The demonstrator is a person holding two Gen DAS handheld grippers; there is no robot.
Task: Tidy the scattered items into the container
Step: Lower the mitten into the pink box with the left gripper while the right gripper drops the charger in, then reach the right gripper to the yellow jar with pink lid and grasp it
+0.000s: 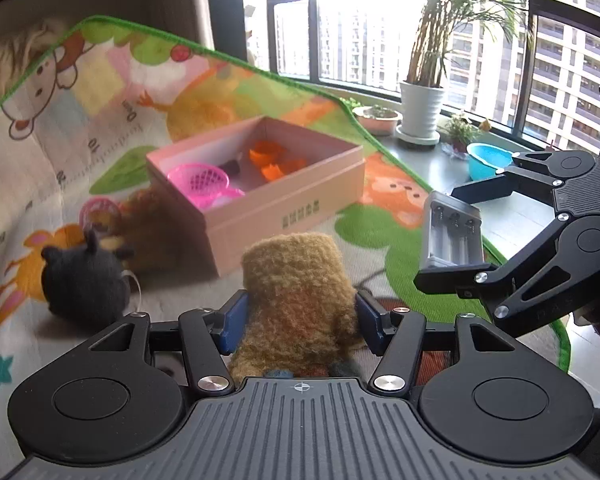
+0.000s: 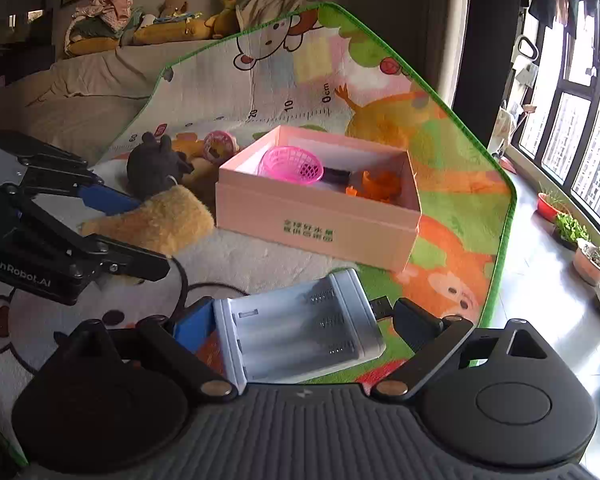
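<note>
My left gripper [image 1: 298, 314] is shut on a tan plush toy [image 1: 296, 280], held above the play mat; it also shows in the right wrist view [image 2: 156, 220]. My right gripper [image 2: 300, 328] is shut on a white battery charger [image 2: 300, 328], also seen in the left wrist view [image 1: 452, 236]. The pink box [image 1: 284, 204] stands ahead on the mat and holds a pink basket [image 1: 200, 182] and orange pieces [image 1: 276, 160]. A black plush [image 1: 84, 276], a brown plush [image 1: 148, 228] and a pink ring toy [image 1: 98, 210] lie left of the box.
The colourful play mat [image 2: 440, 128] covers the floor. Potted plants [image 1: 420, 108] and a blue bowl [image 1: 488, 160] stand along the window sill to the right. A bed with stuffed toys [image 2: 172, 20] is behind the mat.
</note>
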